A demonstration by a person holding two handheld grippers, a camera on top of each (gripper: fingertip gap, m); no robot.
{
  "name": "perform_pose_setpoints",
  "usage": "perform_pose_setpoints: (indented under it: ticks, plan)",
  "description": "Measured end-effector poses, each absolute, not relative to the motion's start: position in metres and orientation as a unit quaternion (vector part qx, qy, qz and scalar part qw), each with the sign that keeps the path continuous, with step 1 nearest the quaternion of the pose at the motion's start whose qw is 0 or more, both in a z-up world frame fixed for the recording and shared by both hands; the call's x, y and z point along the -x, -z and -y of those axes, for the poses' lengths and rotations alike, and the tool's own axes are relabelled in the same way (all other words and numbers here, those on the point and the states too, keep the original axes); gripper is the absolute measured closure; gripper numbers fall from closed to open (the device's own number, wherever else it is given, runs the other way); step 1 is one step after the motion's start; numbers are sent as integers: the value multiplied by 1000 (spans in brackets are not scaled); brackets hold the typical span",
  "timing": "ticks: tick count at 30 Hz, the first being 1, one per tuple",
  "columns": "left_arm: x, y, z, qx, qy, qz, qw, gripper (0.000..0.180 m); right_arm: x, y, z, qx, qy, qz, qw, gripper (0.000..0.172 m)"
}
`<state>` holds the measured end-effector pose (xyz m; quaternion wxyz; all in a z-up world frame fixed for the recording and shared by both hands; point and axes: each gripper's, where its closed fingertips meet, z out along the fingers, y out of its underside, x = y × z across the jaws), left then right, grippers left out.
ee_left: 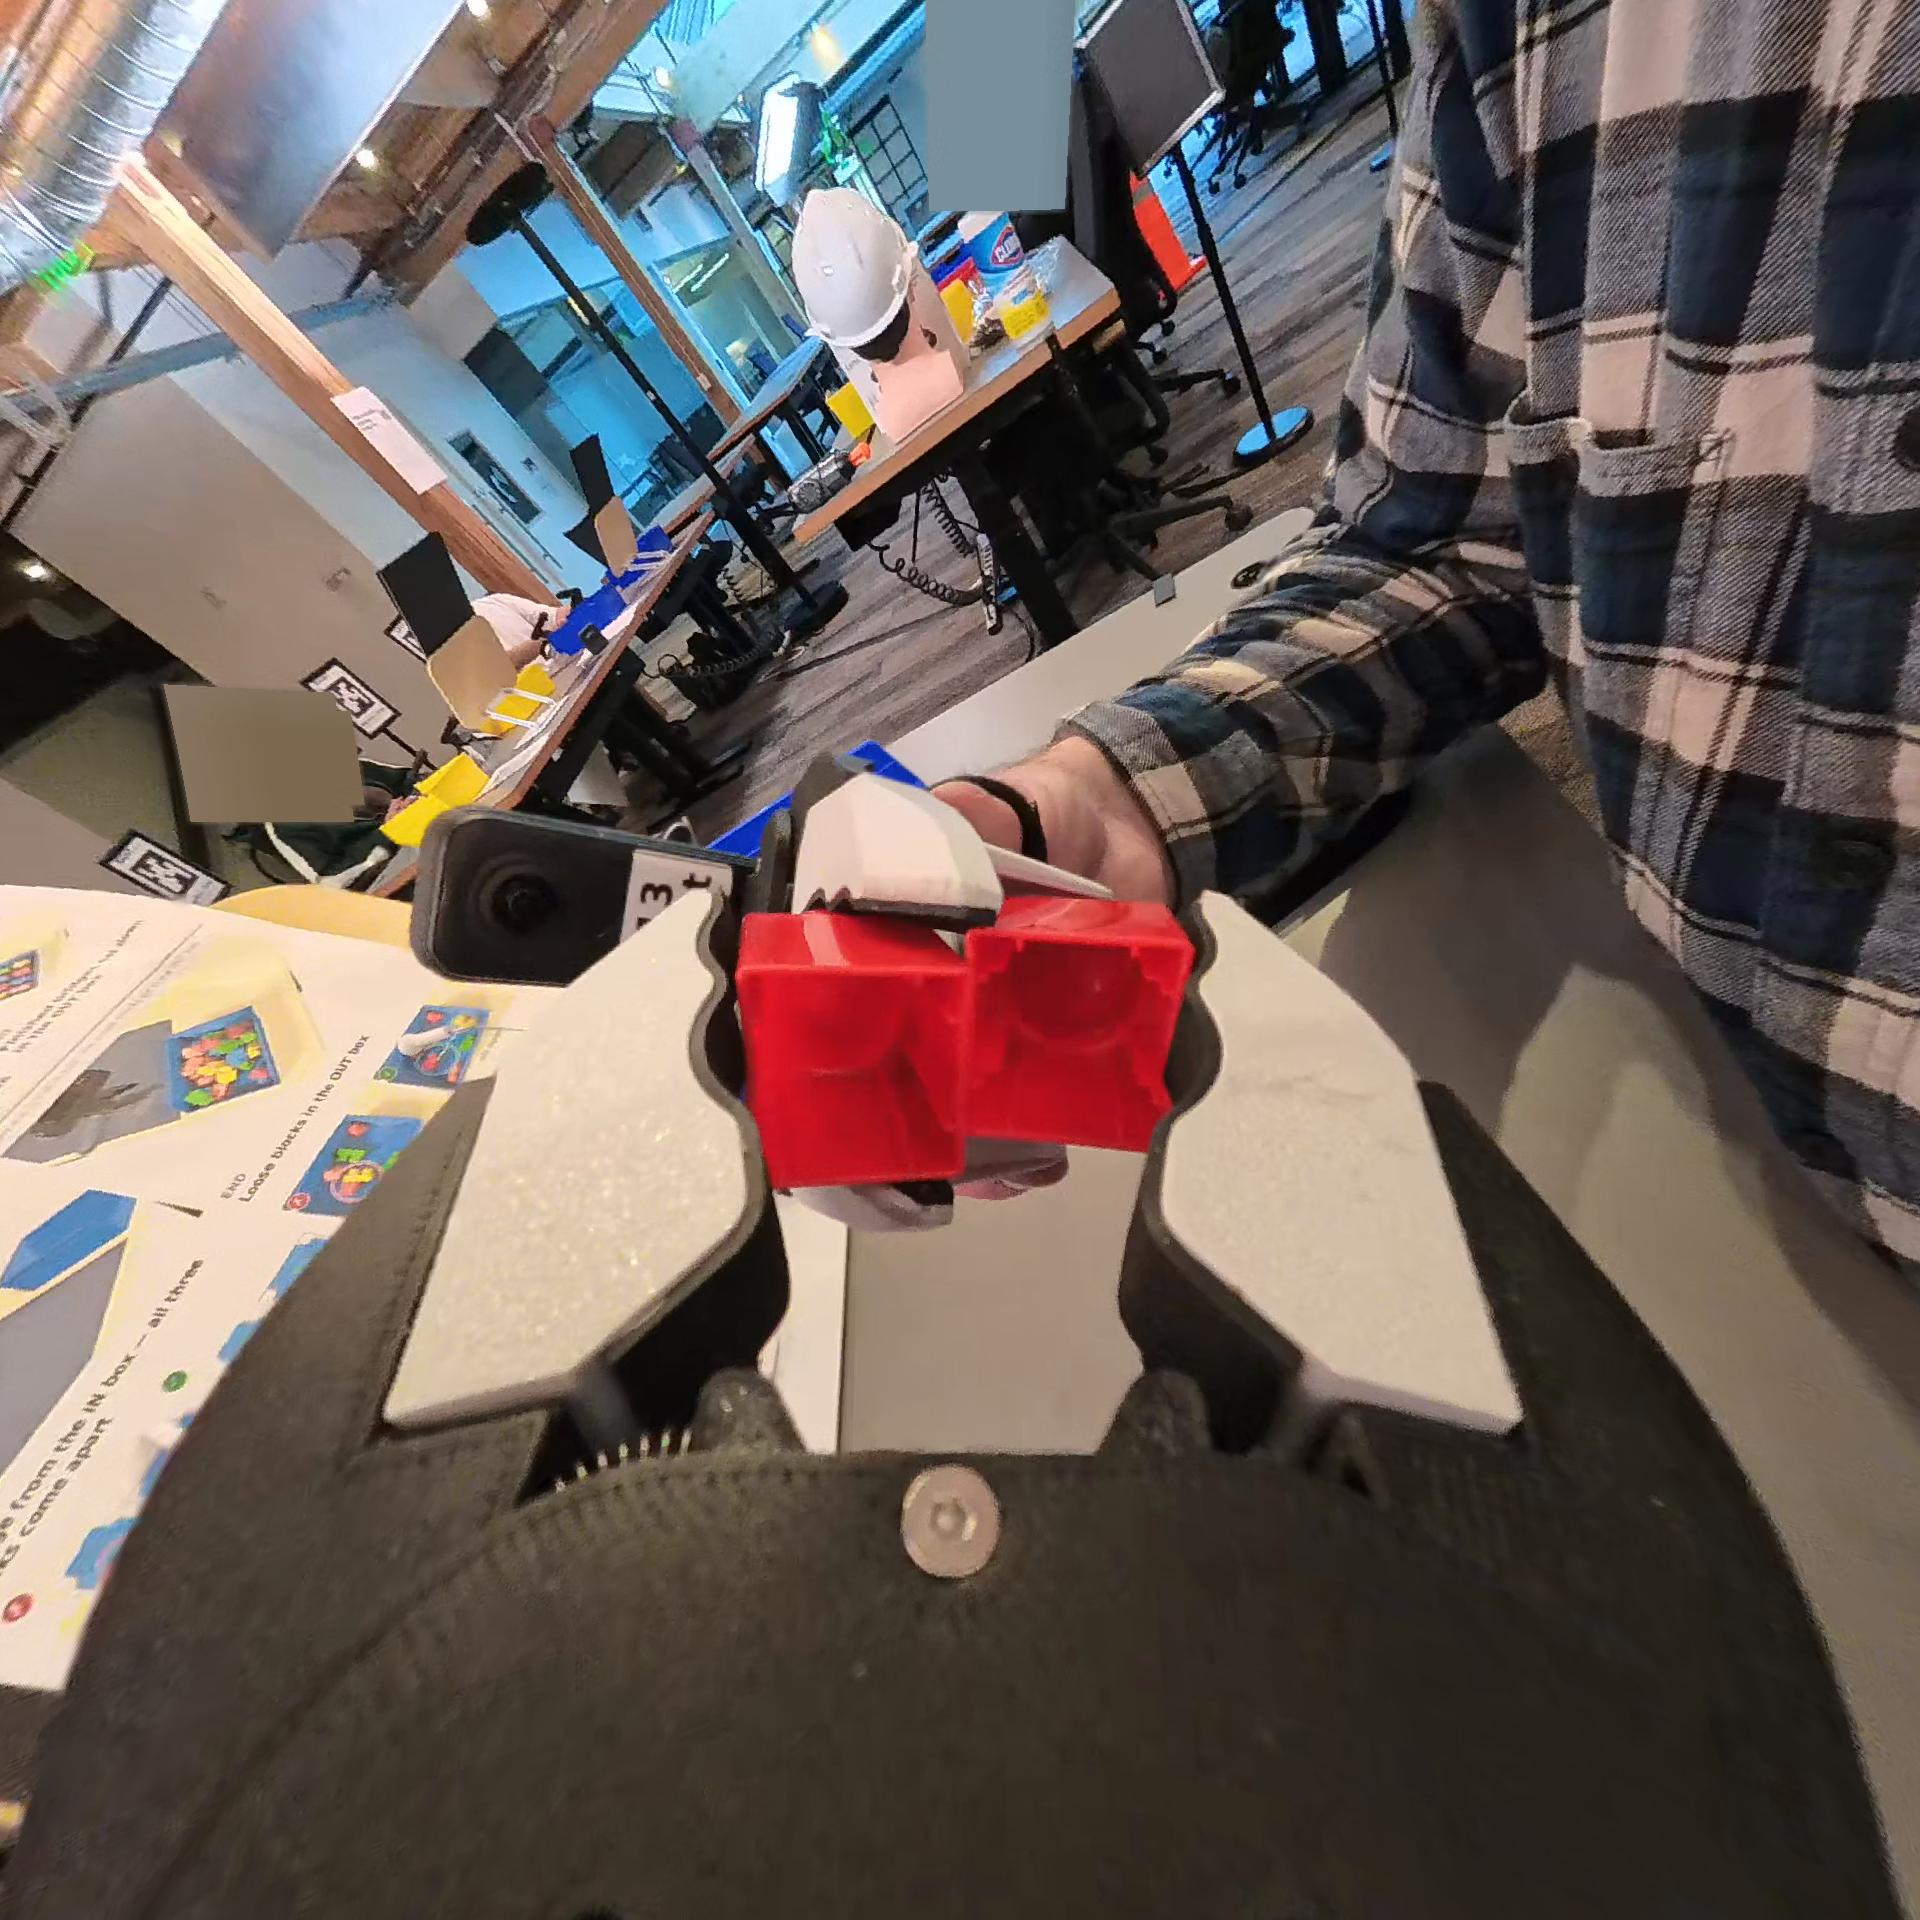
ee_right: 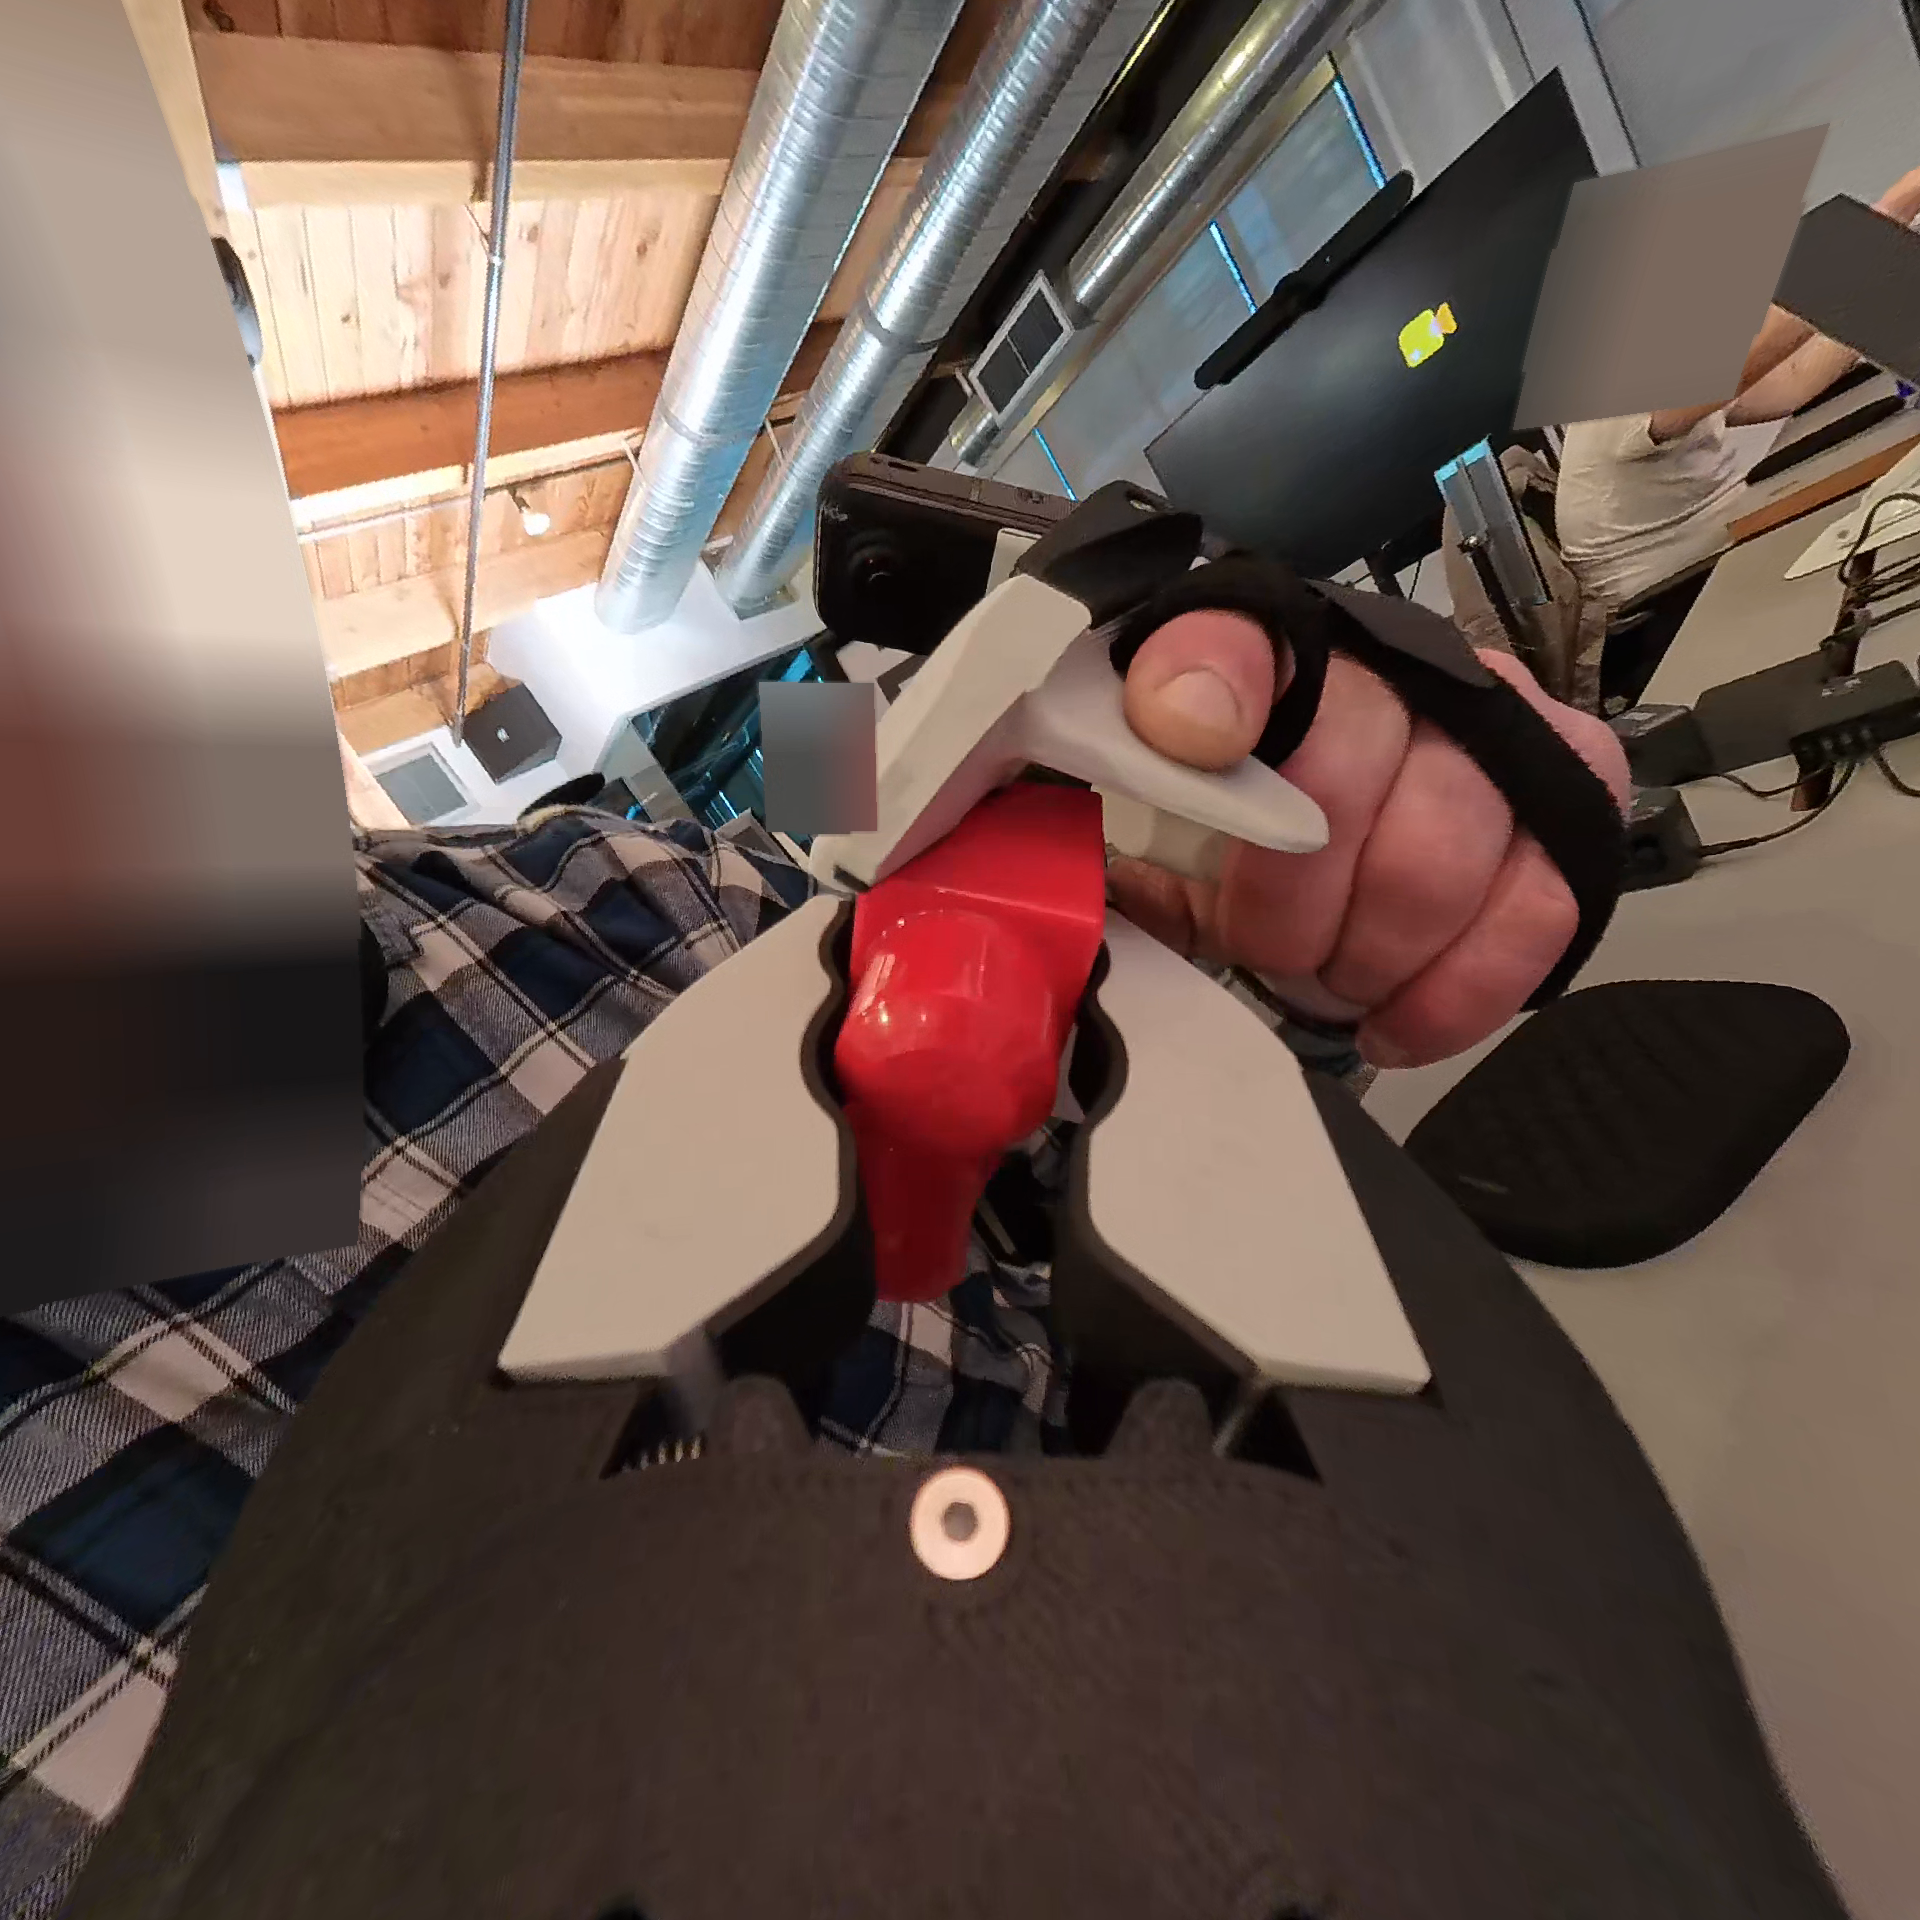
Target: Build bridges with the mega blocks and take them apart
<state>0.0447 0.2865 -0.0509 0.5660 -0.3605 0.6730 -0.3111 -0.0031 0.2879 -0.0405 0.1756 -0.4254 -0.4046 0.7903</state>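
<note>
Left gripper (ee_left: 961,1013) clamps red mega block (ee_left: 1075,1023) across width; right gripper (ee_right: 961,987) pinches adjoining red block (ee_right: 935,1049), likely for bracing against pulling apart.

Each wrist camera sits close behind its own grey-fingered gripper, facing the other at near range, both sharing the red plastic hollow-bottomed block pair (ee_left: 961,1039) (ee_right: 966,1039) between them.

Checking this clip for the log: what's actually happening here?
A person in a plaid shirt holds a claw in each hand, both clamped on red blocks in mid-air. The left claw spans two red blocks side by side, hollow undersides facing its camera. The right claw grips one red block from the studded side. They look mid-join or mid-separation; which, I can't tell.
</note>
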Motion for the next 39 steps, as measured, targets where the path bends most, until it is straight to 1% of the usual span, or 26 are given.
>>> perform_pose_setpoints:
  ticks: [6, 18, 20, 25, 27, 29, 33, 35, 36, 37, 39]
  plan:
    - [-45, 51, -289, 359, 333, -658, 572, 100, 4, 42, -292, 437, -802, 367, 174, 133]
    - [-45, 57, -308, 367, 262, -617, 645, 99, 10, 47, -303, 448, -810, 328, 189, 133]
    - [-43, 56, -307, 363, 260, -614, 651, 100, 11, 47, -302, 446, -814, 327, 179, 133]
    - [-42, 51, -303, 362, 292, -593, 657, 102, 11, 44, -301, 445, -819, 329, 147, 133]
    - [-40, 49, -307, 364, 287, -583, 667, 102, 14, 43, -303, 456, -808, 335, 165, 133]
    - [-38, 44, -304, 359, 313, -569, 670, 102, 16, 41, -303, 461, -809, 330, 157, 133]
    - [-34, 42, -308, 361, 319, -556, 678, 102, 20, 40, -306, 462, -817, 314, 146, 133]
    - [-32, 42, -308, 362, 321, -552, 679, 102, 21, 40, -306, 456, -822, 313, 139, 129]
    - [-31, 43, -308, 363, 323, -554, 676, 103, 22, 42, -306, 459, -820, 315, 136, 120]
    - [-30, 43, -308, 363, 322, -553, 677, 103, 23, 43, -306, 462, -816, 320, 136, 117]
    - [-29, 43, -305, 362, 332, -553, 672, 103, 21, 42, -305, 457, -816, 327, 140, 115]
